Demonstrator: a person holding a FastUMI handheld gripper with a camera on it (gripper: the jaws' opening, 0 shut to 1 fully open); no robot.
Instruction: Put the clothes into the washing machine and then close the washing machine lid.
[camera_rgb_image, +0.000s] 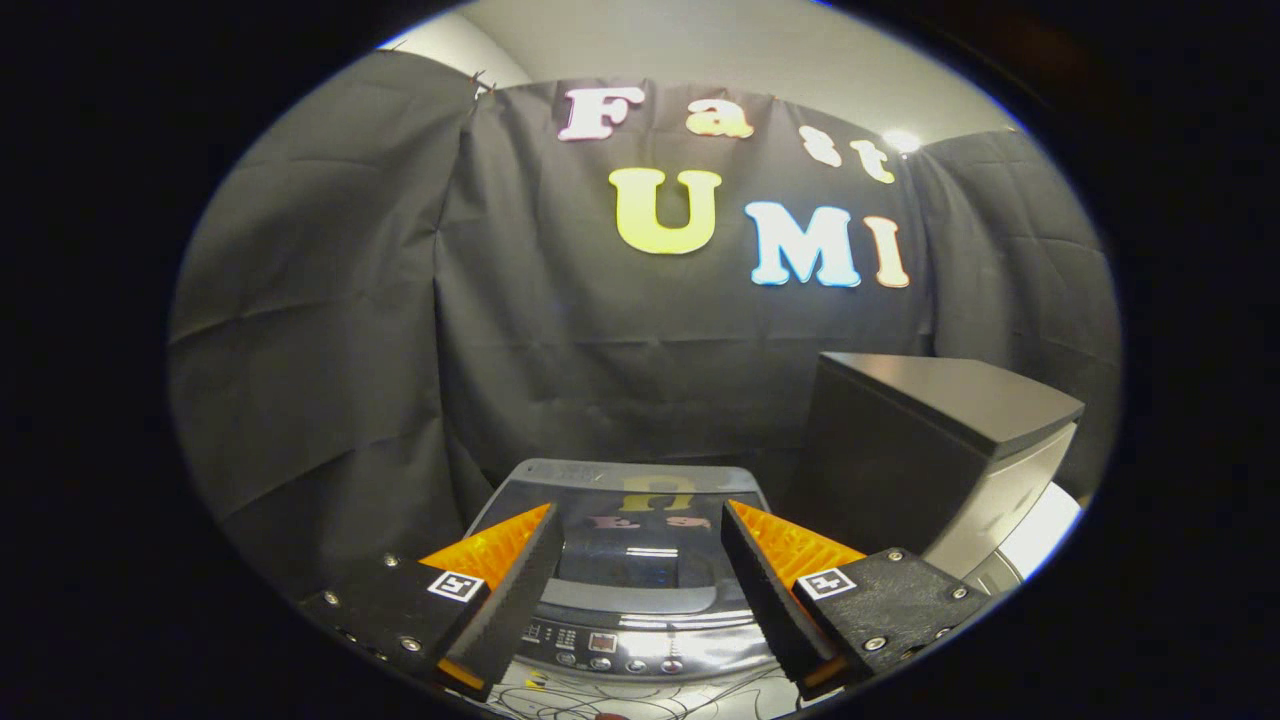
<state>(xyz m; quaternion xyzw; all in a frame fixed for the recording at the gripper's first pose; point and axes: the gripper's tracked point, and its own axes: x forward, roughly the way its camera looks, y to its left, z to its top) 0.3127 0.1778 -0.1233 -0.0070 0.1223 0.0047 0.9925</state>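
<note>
Washing machine lid down, jaws spread wide with nothing held

Washing machine (640, 560) sits low and just ahead of the gripper (640, 560), seen between the two fingers (515, 585). It looks like a small top-loader: glossy dark lid (630, 500) lying flat, wall reflected in it, and a control strip with buttons (620, 650) along the near edge, closest to the fingers. Lid appears closed, so the drum is hidden. Clothes can't be picked out here. Gripper hovers above and slightly in front of the machine, jaws released and well apart, touching nothing.

To the right of the machine stands a dark box-shaped object (930, 450), taller than the washer, near it; can't tell what it is. A pale rounded thing (1040, 530) peeks out beside it, unclear. Loose thin cables (600, 705) lie on the bench (540, 690) under the fingers, in front of the control strip.

Handling judgement: lid is likely rigid, light plastic on a rear hinge, smooth and slippery on top, so pinching the flat face probably won't work. Best hold is probably the front lip just behind the control strip, one finger under the edge, then lift or push in an arc. Avoid pressing the buttons. Clothes, once found, should be soft and limp, so pinch a bunched fold
</note>
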